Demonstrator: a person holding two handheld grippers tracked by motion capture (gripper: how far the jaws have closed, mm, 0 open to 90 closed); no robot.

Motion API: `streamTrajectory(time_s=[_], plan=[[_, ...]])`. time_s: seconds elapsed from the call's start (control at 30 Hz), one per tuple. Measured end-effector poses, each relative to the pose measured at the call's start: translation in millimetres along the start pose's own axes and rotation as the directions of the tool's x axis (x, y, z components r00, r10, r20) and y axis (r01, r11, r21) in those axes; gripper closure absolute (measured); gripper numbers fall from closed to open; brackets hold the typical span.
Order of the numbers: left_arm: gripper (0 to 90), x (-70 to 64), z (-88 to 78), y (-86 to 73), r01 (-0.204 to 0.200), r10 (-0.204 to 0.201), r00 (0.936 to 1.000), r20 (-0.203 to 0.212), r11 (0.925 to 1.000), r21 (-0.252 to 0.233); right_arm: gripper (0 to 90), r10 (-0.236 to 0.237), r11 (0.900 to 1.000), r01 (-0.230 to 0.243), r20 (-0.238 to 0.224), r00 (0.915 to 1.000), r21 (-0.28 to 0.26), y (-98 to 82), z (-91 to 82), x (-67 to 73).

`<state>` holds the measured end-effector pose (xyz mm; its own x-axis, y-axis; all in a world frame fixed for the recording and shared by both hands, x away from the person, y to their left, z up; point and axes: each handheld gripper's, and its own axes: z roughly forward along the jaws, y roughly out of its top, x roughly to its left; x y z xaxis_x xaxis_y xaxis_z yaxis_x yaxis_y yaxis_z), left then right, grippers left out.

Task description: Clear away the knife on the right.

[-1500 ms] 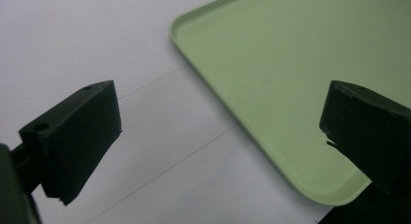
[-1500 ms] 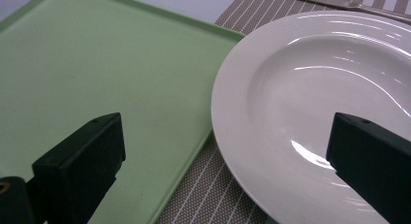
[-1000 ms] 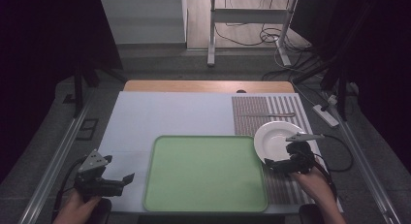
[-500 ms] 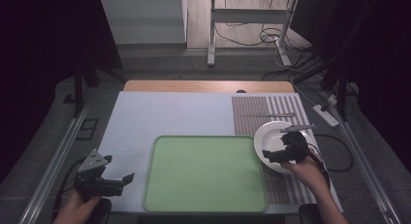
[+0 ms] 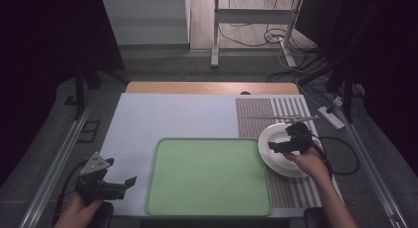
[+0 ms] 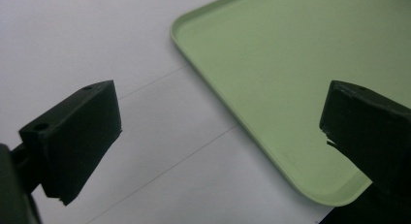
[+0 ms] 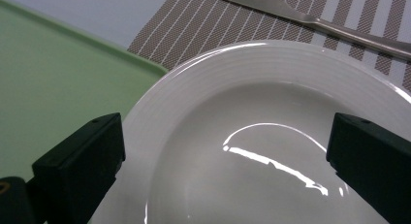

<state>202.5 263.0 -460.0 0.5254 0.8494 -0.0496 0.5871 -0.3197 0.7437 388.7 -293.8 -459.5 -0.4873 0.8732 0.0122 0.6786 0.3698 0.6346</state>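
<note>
From above, the right gripper (image 5: 281,144) hovers over the white plate (image 5: 276,161) on the striped placemat (image 5: 256,114), while its own view reveals wide-open, empty jaws and a table knife (image 7: 310,20) beyond the plate's rim; the left gripper (image 5: 118,186), also wide open and empty, sits beside the green tray (image 5: 207,176).

High view dim, dark at left and right edges. Overhead glare streaks the white plate (image 7: 271,151) (right gripper view); near jaws slightly soft.
</note>
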Motion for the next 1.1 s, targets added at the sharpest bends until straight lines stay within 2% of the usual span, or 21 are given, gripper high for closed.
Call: streamTrajectory(time_s=[0.43,0.73,1.1], plan=[[1.4,0.5,-0.2,-0.1,0.004,-0.004,1.0,0.002,1.0,-0.001,1.4,0.019,1.0,-0.019,0.053,0.9984,0.006,19.6,17.9,-20.9],[1.4,0.7,-0.1,-0.2,0.007,-0.007,1.0,0.002,1.0,-0.002,1.4,0.067,0.998,-0.067,0.078,0.9947,-0.006,31.2,29.7,-40.1],[1.4,1.5,-0.3,-0.3,0.012,-0.012,0.9999,0.003,0.9999,-0.002,1.4,0.092,0.996,-0.093,0.104,0.9902,0.0,46.9,43.4,-56.5]])
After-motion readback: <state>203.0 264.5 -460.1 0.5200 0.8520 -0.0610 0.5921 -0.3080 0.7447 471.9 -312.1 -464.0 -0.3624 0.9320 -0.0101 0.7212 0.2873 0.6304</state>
